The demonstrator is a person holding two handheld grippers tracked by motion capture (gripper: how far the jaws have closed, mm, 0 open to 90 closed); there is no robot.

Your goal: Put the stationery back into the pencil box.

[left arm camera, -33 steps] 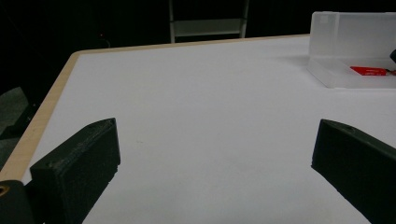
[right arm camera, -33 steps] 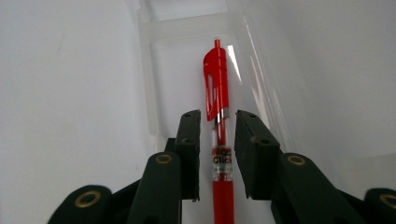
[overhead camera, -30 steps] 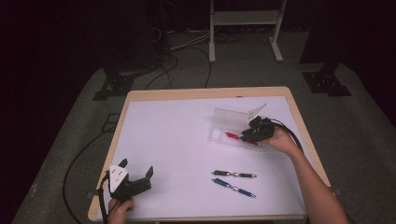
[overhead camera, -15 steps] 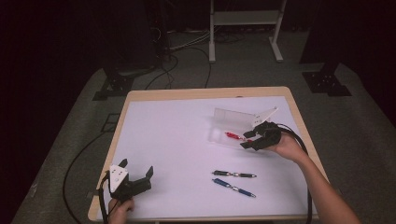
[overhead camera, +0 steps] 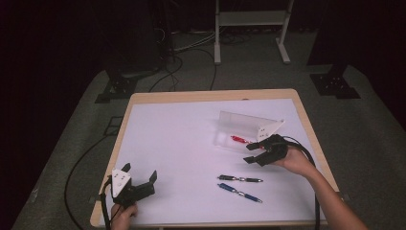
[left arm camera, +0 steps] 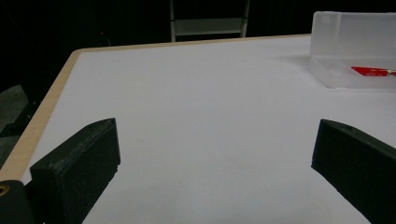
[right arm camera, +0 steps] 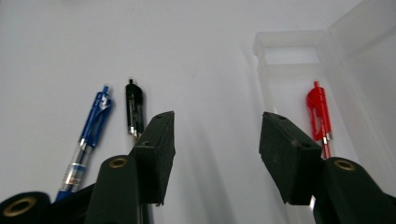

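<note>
**A:** Where is the right gripper [overhead camera: 252,153]?

**B:** In the high view it hangs over the white table [overhead camera: 182,143], just beside the near edge of the clear plastic box [overhead camera: 246,125]. Its jaws stand apart and have just been opening, with nothing between them. The right gripper view shows bare table in the gap.

**A:** And the red pen [overhead camera: 239,140]?

**B:** It lies inside the box, on its floor, close to the near wall. In the right gripper view the red pen [right arm camera: 320,116] sits past the right-hand jaw, behind the translucent wall of the box [right arm camera: 289,56], touched by neither pad.

**A:** The other pens?

**B:** Two lie loose on the table, nearer the person than the box. The black pen [overhead camera: 240,179] is the farther one and the blue pen [overhead camera: 239,193] is nearer the table edge, the two roughly side by side and close together. From the right gripper they show beyond the left-hand jaw, blue pen [right arm camera: 88,140] outermost, black pen [right arm camera: 134,112] next to it (partly hidden by the jaw).

**A:** The left gripper [overhead camera: 140,178]?

**B:** Low at the near left corner of the table, well apart from everything. Its jaws are wide apart with bare table between them, and its own view looks across to the box [left arm camera: 355,49] with the red pen [left arm camera: 371,71] in it.
</note>
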